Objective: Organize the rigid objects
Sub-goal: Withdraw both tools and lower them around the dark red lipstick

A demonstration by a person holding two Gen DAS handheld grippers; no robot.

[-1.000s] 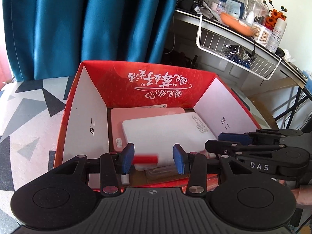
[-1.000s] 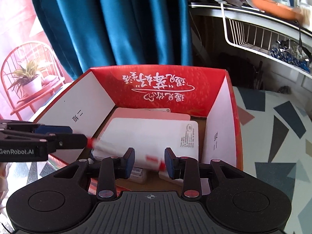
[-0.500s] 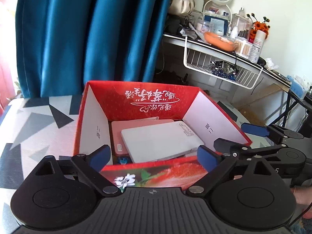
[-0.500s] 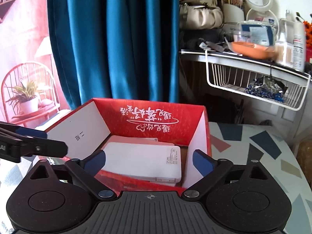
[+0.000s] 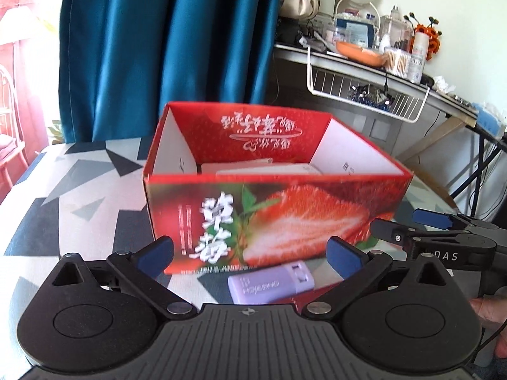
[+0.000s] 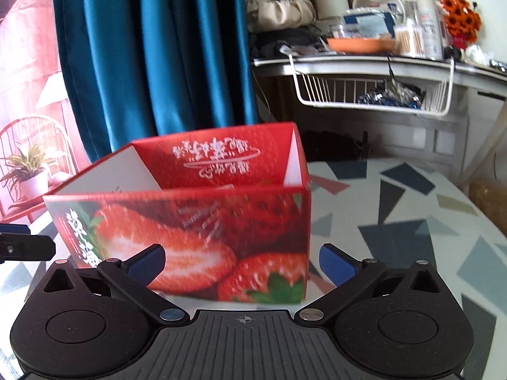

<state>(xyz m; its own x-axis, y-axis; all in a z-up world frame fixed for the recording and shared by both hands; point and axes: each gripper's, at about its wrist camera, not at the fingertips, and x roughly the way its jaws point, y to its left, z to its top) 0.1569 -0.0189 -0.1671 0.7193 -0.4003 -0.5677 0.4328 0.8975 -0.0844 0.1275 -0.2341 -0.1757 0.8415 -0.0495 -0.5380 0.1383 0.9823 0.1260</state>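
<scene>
A red strawberry-print carton [image 5: 272, 218] stands open on the patterned table, with flat white and pink boxes [image 5: 269, 169] inside it. In front of the carton lies a small purple case [image 5: 271, 281]. My left gripper [image 5: 250, 255] is low over the case, its jaws opening wide and gripping nothing. My right gripper [image 5: 437, 237] reaches in from the right. In the right wrist view the carton [image 6: 190, 221] fills the middle. There my right gripper [image 6: 242, 261] faces the carton's near wall, its jaws opening with nothing between them. The left gripper [image 6: 25, 247] shows at the left edge.
The table [image 5: 79, 190] has a grey and blue triangle-pattern cloth. A blue curtain [image 5: 158, 47] hangs behind it. At the back right is a cluttered shelf with a white wire basket [image 5: 364, 95]. A hand [image 5: 488, 310] shows at the right edge.
Both grippers held a red-and-white stick over the carton, then opened and let it go. They have drawn back and sunk to the carton's front, and the purple case has come into view.
</scene>
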